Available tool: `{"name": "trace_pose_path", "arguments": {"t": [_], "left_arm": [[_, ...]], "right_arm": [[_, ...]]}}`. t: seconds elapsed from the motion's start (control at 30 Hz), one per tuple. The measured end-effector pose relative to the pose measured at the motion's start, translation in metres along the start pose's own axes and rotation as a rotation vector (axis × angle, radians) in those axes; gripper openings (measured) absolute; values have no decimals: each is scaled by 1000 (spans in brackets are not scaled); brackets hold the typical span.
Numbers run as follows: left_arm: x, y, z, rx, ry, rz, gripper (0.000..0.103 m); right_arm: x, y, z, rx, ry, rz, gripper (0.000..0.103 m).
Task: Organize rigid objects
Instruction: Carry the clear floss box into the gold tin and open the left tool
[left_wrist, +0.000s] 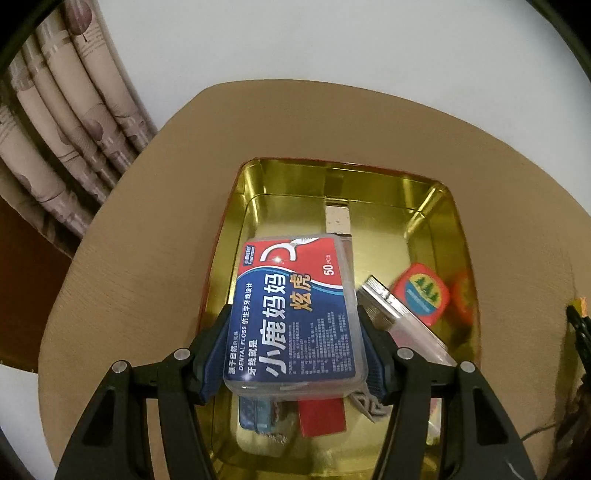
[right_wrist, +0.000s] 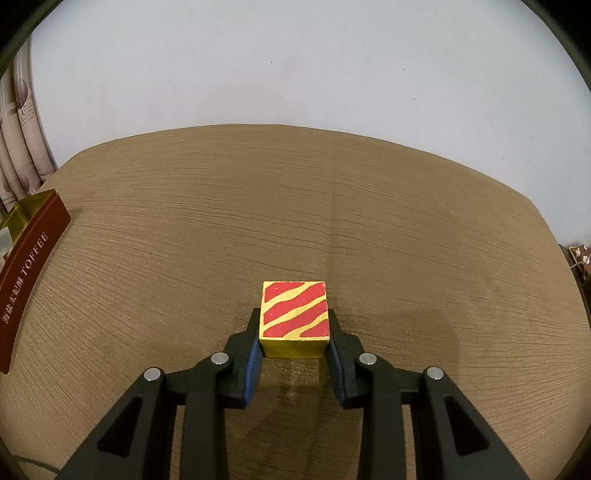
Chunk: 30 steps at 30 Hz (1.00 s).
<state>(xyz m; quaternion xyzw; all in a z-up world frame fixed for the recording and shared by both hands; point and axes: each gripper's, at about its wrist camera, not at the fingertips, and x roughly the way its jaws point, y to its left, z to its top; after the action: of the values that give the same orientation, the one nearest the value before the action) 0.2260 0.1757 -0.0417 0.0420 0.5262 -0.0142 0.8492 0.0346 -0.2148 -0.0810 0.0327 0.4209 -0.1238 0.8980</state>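
Note:
My left gripper (left_wrist: 293, 321) is shut on a clear dental floss box (left_wrist: 293, 314) with a blue and red label, held above the gold inside of a tin (left_wrist: 373, 188). In the tin lie a silver lighter-like case (left_wrist: 391, 310), a red rounded block (left_wrist: 421, 293) with a green and blue badge, a red piece (left_wrist: 321, 415) and a blue piece (left_wrist: 255, 413). My right gripper (right_wrist: 294, 325) is shut on a yellow cube with red stripes (right_wrist: 294, 317), at or just above the brown table (right_wrist: 184, 240).
The tin's dark red outer wall (right_wrist: 26, 280), marked TOFFEE, stands at the left edge of the right wrist view. A patterned curtain (left_wrist: 62, 129) hangs at the left behind the table. Dark cables (left_wrist: 576, 332) lie at the table's right edge.

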Motion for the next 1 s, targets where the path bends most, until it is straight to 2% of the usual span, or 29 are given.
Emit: {"name": "trace_pose_path", "arguments": {"t": [0.37, 0.6, 0.8, 1.0], "left_arm": [[6, -5, -4, 5, -25, 43, 57], [5, -10, -7, 8, -35, 39, 58], [-3, -12, -9, 7, -40, 36, 61], [-22, -19, -11, 13, -92, 35, 70]], "right_arm": [[0, 0, 0, -3, 0, -3, 32], [0, 0, 0, -5, 0, -4, 32], [0, 1, 1, -7, 0, -5, 32], [1, 2, 1, -10, 0, -9, 32]]}}
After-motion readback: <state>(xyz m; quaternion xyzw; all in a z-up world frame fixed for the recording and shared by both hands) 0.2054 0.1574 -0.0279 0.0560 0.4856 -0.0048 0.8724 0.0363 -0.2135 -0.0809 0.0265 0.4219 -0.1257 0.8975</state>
